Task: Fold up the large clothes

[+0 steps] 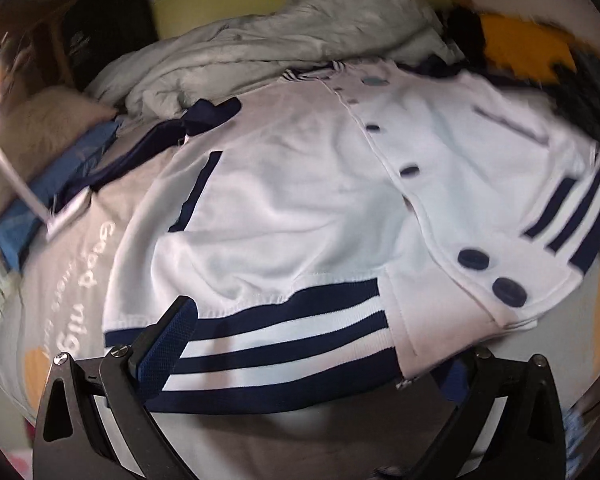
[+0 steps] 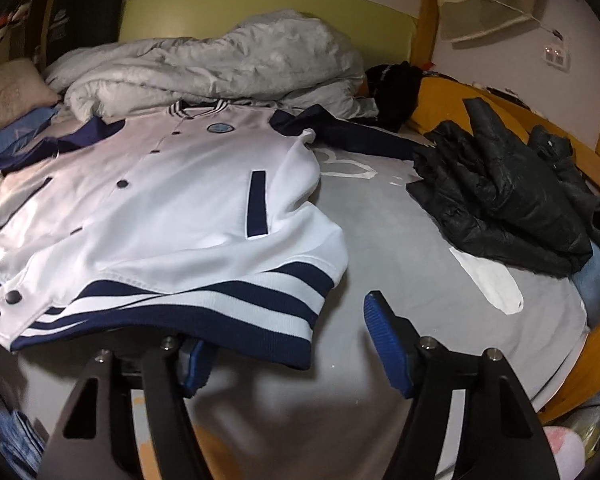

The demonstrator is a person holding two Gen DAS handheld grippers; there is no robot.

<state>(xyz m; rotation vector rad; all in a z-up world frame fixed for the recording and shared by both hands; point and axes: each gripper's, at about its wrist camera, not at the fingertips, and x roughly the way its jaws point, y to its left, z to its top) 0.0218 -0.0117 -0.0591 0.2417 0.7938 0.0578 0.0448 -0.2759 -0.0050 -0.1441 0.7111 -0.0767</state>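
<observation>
The left gripper has its fingers spread wide at the jacket's striped hem, one blue pad lying on the band, the other hidden beneath the cloth; whether it grips anything I cannot tell; the right gripper is wide open too, one finger tucked under the hem corner, the other over bare sheet, clamping nothing. The jacket lies front-up and buttoned on the bed, both navy sleeves flung outward; I judge folding barely begun, with sleeves and body all left to fold. Counted: one white jacket; five dark buttons showing in the left view; two pocket welts; one black coat well apart; one grey duvet behind.
</observation>
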